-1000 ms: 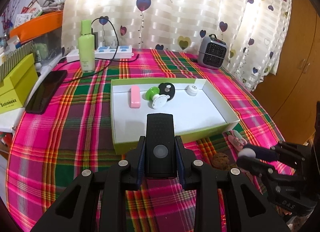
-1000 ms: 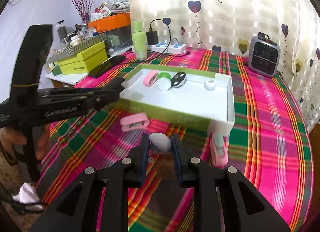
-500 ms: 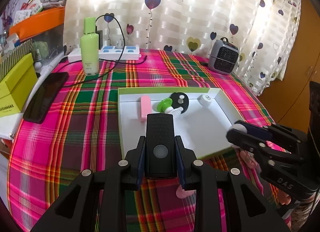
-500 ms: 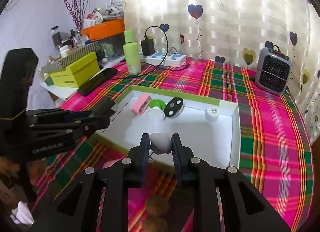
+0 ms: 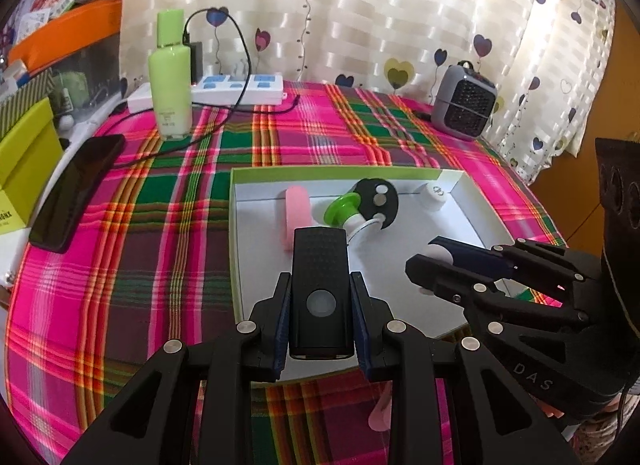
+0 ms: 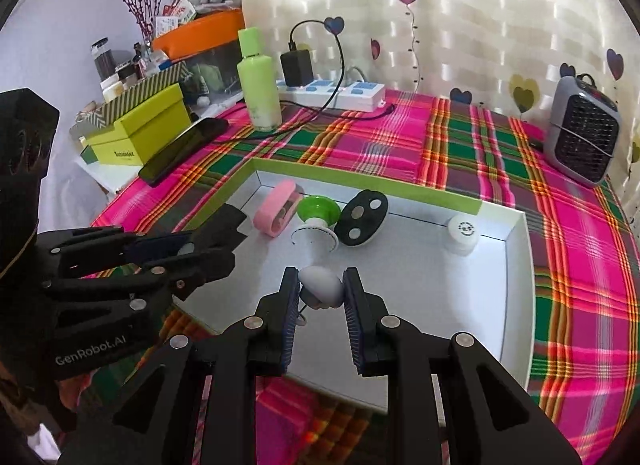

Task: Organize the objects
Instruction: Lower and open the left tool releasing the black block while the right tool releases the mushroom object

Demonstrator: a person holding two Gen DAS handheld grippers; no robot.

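My left gripper [image 5: 319, 280] is shut on a black rectangular device [image 5: 320, 257] with a round grey button, held over the near left part of the white box with a green rim [image 5: 340, 173]. Over the box's near middle, my right gripper [image 6: 321, 281] is shut on a small pale grey egg-shaped object [image 6: 320, 284]. Along the far wall of the box [image 6: 360, 181] lie a pink case [image 6: 278, 207], a green-and-white piece [image 6: 318, 211], a black oval [image 6: 362, 217] and a white round cap [image 6: 463, 233]. The left wrist view shows the right gripper [image 5: 424, 261] from the side.
The plaid tablecloth carries a green bottle [image 5: 170, 81], a power strip [image 5: 240, 89] with a cable, a black phone [image 5: 76, 193] and a small grey heater [image 5: 464, 103]. A yellow-green carton [image 5: 20, 161] stands at the left edge. A pink item [image 5: 380, 413] lies just before the box.
Both grippers have travelled forward from the cloth in front of the box to above its inside, each keeping hold of its object. The right gripper has drawn closer to the left one.
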